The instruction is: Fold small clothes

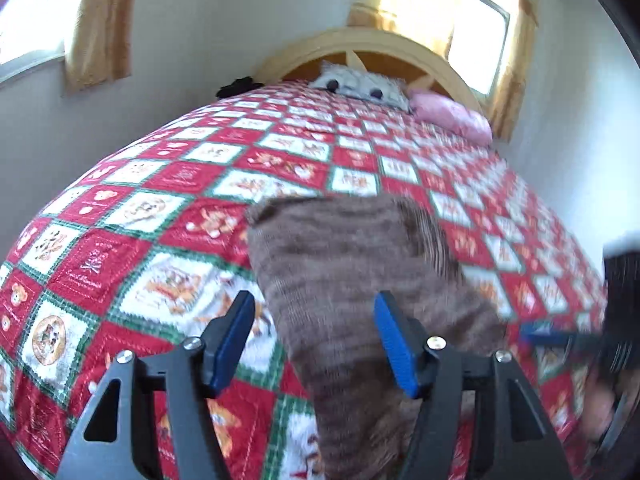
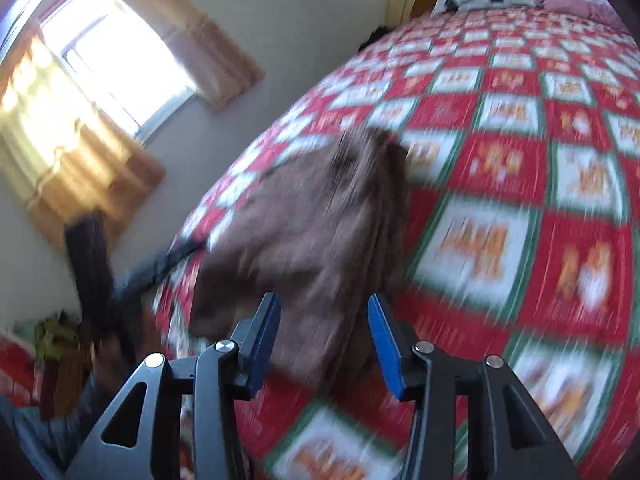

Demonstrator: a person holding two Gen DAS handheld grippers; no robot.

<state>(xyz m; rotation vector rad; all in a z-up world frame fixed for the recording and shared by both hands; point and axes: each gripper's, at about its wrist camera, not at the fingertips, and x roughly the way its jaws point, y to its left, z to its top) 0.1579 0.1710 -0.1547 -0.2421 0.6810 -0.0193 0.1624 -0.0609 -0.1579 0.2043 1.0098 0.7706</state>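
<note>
We see a bed (image 1: 120, 184) covered by a red, white and green patchwork quilt (image 1: 304, 148). On the quilt lies a brown knitted garment (image 1: 352, 248) — near the foot end — while a grey cushion (image 1: 360, 82) and a pink pillow (image 1: 452, 116) sit at the wooden headboard (image 1: 400, 42).

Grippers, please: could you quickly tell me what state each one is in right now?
Left gripper: open, holding nothing; brown knit garment lies between its fingers.
Right gripper: open, holding nothing.

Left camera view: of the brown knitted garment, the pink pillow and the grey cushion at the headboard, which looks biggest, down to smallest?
1. Brown knitted garment, by far, though it lies closest to the camera.
2 and 3. Pink pillow and grey cushion look about alike; both are far off, so I won't rank them.
</note>
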